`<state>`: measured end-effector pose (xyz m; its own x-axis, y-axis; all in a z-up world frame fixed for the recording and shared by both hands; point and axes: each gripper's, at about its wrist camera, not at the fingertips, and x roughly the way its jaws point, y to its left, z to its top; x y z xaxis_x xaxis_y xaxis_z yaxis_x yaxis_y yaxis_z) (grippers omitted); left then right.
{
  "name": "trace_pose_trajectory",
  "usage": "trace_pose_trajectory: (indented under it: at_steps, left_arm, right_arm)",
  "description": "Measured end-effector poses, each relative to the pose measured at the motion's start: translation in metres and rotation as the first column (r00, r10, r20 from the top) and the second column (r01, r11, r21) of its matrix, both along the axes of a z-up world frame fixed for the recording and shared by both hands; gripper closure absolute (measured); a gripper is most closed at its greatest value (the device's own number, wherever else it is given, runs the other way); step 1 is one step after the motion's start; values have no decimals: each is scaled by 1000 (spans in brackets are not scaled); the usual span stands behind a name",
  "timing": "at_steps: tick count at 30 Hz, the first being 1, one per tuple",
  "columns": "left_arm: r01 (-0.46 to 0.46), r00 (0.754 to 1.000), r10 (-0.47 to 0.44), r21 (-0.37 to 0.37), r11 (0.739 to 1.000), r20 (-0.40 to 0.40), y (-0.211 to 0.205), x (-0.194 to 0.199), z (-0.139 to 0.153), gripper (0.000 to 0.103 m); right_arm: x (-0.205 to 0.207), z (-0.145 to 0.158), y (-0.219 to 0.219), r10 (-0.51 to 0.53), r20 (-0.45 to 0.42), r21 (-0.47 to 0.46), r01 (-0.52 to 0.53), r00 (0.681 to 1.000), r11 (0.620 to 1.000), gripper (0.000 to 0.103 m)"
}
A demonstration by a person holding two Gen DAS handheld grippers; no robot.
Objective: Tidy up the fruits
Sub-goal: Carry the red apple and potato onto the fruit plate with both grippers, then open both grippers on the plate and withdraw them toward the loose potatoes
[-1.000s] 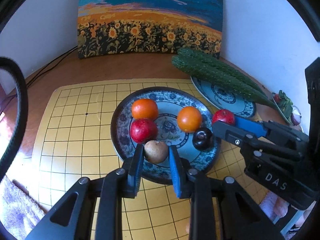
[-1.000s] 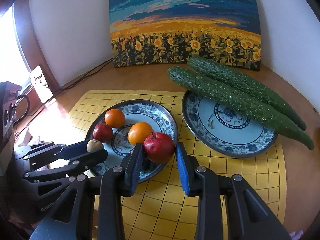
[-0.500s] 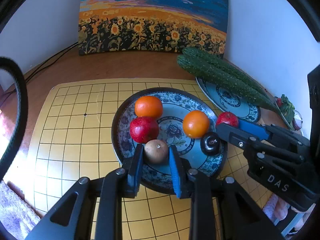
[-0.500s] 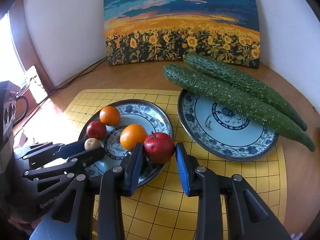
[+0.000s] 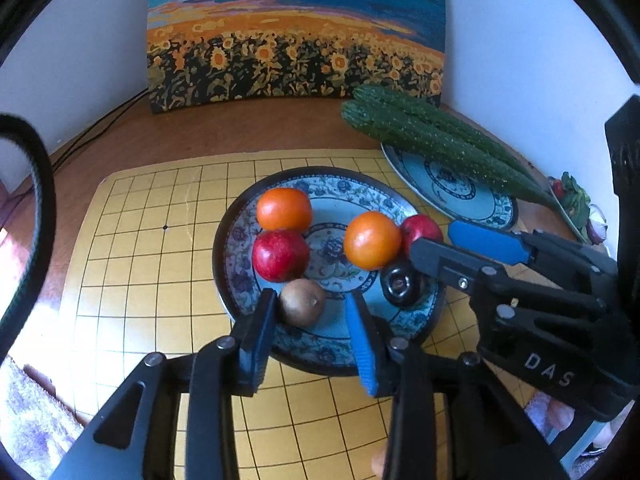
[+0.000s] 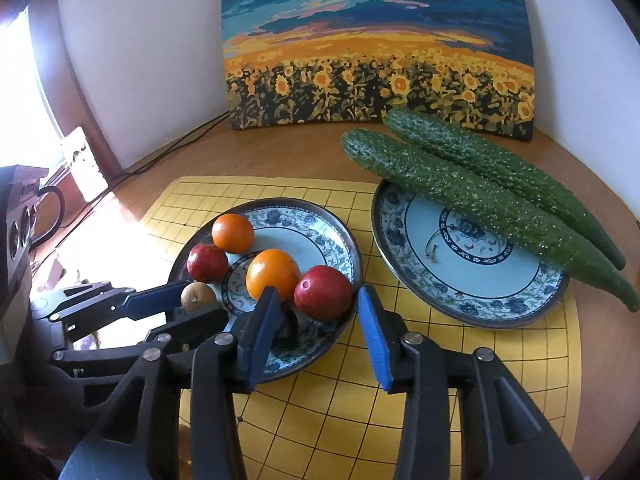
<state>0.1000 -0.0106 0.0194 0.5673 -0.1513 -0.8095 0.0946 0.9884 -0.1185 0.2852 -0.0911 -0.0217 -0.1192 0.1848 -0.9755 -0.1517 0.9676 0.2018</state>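
Releasing is the step in hand: both grippers have just been opening their jaws, each with a fruit between them that sits on the fruit plate (image 5: pixel 236 240). The left gripper (image 5: pixel 312 334) stands at the near rim with the brown fruit (image 5: pixel 302 302) between its fingers; a clear gap shows on the blue-pad side, so the fruit reads as released and resting on the plate. The right gripper (image 6: pixel 318 326) straddles a red apple (image 6: pixel 323 293) at the near right rim, its pads apart from the skin. Two oranges, a second red apple (image 5: pixel 280 255) and a dark fruit (image 5: pixel 401 288) share the same plate, which suggests the fruits are being gathered there, while the two cucumbers (image 6: pixel 472 196) lie across the far side of the second plate (image 6: pixel 460 280) to the right. The fruits crowd the plate's near half; its far half is bare. Open yellow grid mat (image 5: pixel 152 240) lies left and near for withdrawal. The two grippers stand close together, so a straight lift looks safest.
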Motion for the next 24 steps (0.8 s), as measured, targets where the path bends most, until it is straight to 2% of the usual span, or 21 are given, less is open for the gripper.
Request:
trace_pose_trajectory:
  at_steps: [5, 14, 24]
  left_arm:
    - [-2, 1000, 2, -2, 1000, 10, 2, -6, 6, 61]
    - [-19, 1000, 19, -21, 1000, 25, 10, -22, 20, 58]
    - [-13, 1000, 13, -47, 999, 0, 14, -46, 22, 58]
  right_arm:
    - [1, 5, 0, -11, 16, 13, 11, 1000, 1000, 50]
    - [-1, 32, -4, -44, 60, 14, 43, 997, 999, 50]
    - [-22, 53, -9, -45, 51, -19, 46, 998, 999, 50]
